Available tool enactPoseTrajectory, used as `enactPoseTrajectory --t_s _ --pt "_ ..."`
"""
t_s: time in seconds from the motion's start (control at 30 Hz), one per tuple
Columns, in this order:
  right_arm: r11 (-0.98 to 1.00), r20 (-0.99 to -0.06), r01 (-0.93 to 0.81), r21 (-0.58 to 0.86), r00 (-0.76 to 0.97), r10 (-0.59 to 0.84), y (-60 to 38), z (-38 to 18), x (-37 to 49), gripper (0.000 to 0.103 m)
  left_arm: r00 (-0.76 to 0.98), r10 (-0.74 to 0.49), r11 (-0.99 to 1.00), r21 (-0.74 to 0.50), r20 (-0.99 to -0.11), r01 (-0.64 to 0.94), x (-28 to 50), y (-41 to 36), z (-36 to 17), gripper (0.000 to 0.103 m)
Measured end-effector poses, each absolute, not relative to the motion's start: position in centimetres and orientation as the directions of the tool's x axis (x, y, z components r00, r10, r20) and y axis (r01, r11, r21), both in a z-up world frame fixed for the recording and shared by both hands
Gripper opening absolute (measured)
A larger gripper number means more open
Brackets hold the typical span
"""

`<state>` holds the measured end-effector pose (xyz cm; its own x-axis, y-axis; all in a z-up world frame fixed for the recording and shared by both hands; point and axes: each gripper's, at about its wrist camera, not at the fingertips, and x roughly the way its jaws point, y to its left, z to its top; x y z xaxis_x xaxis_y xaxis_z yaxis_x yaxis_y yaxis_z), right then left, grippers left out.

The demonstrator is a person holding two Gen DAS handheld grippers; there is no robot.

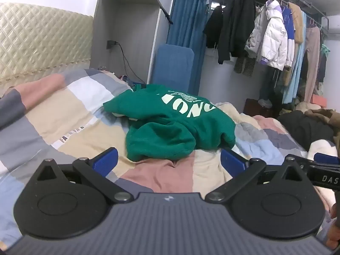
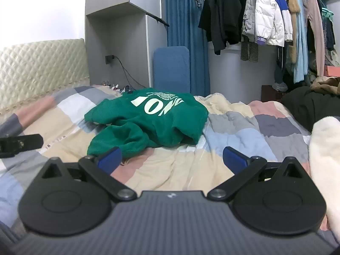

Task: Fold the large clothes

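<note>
A green sweatshirt (image 1: pixel 170 125) with pale lettering lies crumpled in a heap on the patchwork quilt (image 1: pixel 63 114) of the bed. It also shows in the right wrist view (image 2: pixel 148 121), left of centre. My left gripper (image 1: pixel 169 161) is open and empty, just short of the heap's near edge. My right gripper (image 2: pixel 173 159) is open and empty, with its left blue pad (image 2: pixel 110 158) in front of the heap's near corner. The right gripper's body (image 1: pixel 323 170) shows at the right edge of the left wrist view.
A quilted headboard (image 1: pixel 40 42) stands at the left. A blue board (image 1: pixel 173 65) leans against the wall behind the bed. A rack of hanging coats (image 1: pixel 272 36) fills the right. Dark and cream clothes (image 2: pixel 318 114) are piled on the bed's right side.
</note>
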<state>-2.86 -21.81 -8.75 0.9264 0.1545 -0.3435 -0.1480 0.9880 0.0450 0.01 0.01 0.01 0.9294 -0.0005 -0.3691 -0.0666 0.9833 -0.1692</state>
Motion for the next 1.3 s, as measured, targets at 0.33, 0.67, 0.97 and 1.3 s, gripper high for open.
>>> enactPoseTrajectory --t_s 0.33,0.67,0.97,1.3 --pt "0.988 -0.342 -0.14 0.058 0.927 0.151 -21.5 -9.1 -2.8 0.103 0.931 0.027 0.992 -0.107 -0.364 -0.07 -0.1 -0.2 -0.2 0.103" --pt "0.987 -0.334 -0.143 0.069 0.929 0.158 -22.4 -8.9 -3.0 0.103 0.928 0.031 0.992 -0.105 -0.37 -0.075 0.4 -0.4 -0.7 0.103" --pt "0.987 -0.325 -0.146 0.063 0.932 0.159 -22.1 -8.6 -3.2 0.103 0.927 0.034 0.994 -0.083 -0.374 -0.07 0.2 -0.9 -1.1 0.103" --pt "0.988 -0.323 -0.146 0.051 0.934 0.154 -22.0 -8.5 -3.3 0.103 0.926 0.031 0.994 -0.088 -0.376 -0.069 0.3 -0.6 -1.2 0.103"
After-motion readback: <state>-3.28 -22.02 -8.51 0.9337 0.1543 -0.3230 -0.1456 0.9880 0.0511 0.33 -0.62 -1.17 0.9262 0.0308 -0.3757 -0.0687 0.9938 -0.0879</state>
